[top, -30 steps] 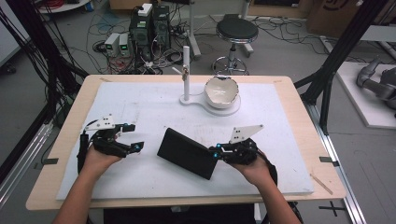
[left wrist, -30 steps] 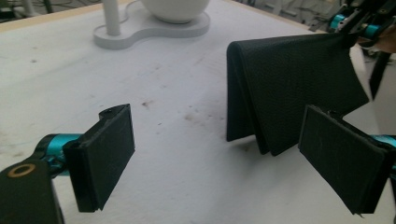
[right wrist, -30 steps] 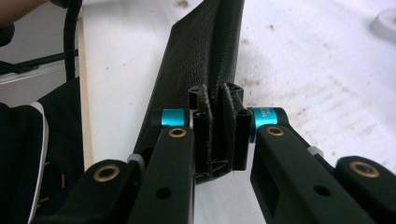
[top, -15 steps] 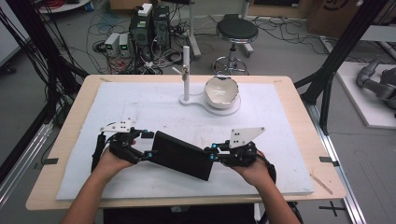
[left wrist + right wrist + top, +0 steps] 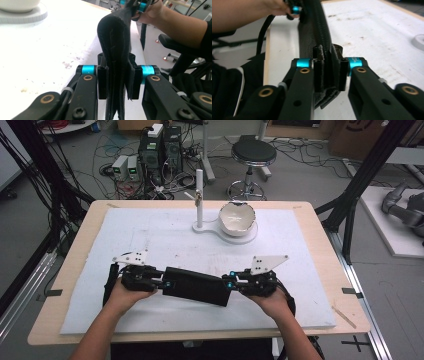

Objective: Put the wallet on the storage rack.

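left tongs (image 5: pixel 161 282): just closing, clamping black pouch (image 5: pixel 197 286) | right tongs (image 5: pixel 231 284): clamping pouch's other end | pouch: lying near table's (image 5: pixel 70 270) near edge

A pouch (image 5: pixel 196 286) lies on the mat (image 5: pixel 165 240), with a bowl (image 5: pixel 237 218) behind it, right of a post (image 5: pixel 199 200)

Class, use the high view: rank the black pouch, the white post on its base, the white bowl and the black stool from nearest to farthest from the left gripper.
From the left gripper:
1. Black pouch: clamped in its jaws, at the table's near side.
2. White post: upright, mid-table, farther back.
3. White bowl: just right of the post.
4. Black stool: on the floor beyond the table.
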Action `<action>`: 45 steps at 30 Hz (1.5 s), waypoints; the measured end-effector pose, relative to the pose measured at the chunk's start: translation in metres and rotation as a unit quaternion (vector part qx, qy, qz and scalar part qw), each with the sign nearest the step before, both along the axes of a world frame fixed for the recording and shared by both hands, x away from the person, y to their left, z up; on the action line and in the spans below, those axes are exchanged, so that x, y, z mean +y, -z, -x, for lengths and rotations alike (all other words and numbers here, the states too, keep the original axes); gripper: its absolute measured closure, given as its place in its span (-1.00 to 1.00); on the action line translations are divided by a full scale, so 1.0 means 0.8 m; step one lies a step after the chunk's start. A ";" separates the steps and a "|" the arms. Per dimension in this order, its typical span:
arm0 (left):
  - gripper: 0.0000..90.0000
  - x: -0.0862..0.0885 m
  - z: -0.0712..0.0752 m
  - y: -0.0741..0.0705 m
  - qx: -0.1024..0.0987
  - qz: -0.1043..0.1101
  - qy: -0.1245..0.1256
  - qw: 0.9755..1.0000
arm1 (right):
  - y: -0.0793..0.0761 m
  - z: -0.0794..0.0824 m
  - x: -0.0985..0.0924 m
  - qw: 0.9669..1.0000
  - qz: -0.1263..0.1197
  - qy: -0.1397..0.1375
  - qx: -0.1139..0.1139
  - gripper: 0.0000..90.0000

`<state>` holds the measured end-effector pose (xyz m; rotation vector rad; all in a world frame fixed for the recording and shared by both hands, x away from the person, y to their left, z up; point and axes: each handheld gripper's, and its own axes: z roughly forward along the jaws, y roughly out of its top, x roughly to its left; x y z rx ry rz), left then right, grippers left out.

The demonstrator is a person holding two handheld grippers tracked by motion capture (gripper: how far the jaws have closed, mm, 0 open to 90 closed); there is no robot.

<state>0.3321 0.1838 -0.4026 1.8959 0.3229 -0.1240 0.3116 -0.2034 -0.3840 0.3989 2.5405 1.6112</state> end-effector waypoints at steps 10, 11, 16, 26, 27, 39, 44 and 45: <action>0.68 -0.006 0.009 -0.050 -0.060 -0.038 -0.030 0.997 | -0.003 0.004 -0.028 0.995 -0.022 0.094 -0.010 0.05; 0.69 -0.006 0.008 -0.057 -0.065 -0.036 -0.034 0.997 | -0.003 0.006 -0.032 0.995 -0.019 0.101 -0.011 0.03; 0.69 -0.012 0.000 -0.090 -0.093 -0.039 -0.041 0.994 | 0.000 0.015 -0.050 0.989 0.008 0.146 -0.016 -0.02; 0.68 -0.038 -0.035 -0.162 -0.136 -0.083 -0.080 0.984 | 0.011 0.031 -0.092 0.975 0.027 0.222 -0.013 -0.18; 0.68 -0.041 -0.040 -0.169 -0.139 -0.092 -0.085 0.982 | 0.011 0.032 -0.096 0.974 0.026 0.225 -0.012 -0.18; 0.68 -0.094 -0.094 -0.226 -0.162 -0.134 -0.107 0.972 | 0.029 0.029 -0.118 0.964 0.032 0.265 -0.003 -0.35; 0.68 -0.118 -0.124 -0.236 -0.160 -0.155 -0.114 0.968 | 0.036 0.022 -0.120 0.961 0.041 0.273 0.012 -0.49; 0.68 -0.122 -0.130 -0.238 -0.160 -0.159 -0.114 0.968 | 0.037 0.022 -0.119 0.961 0.042 0.272 0.014 -0.51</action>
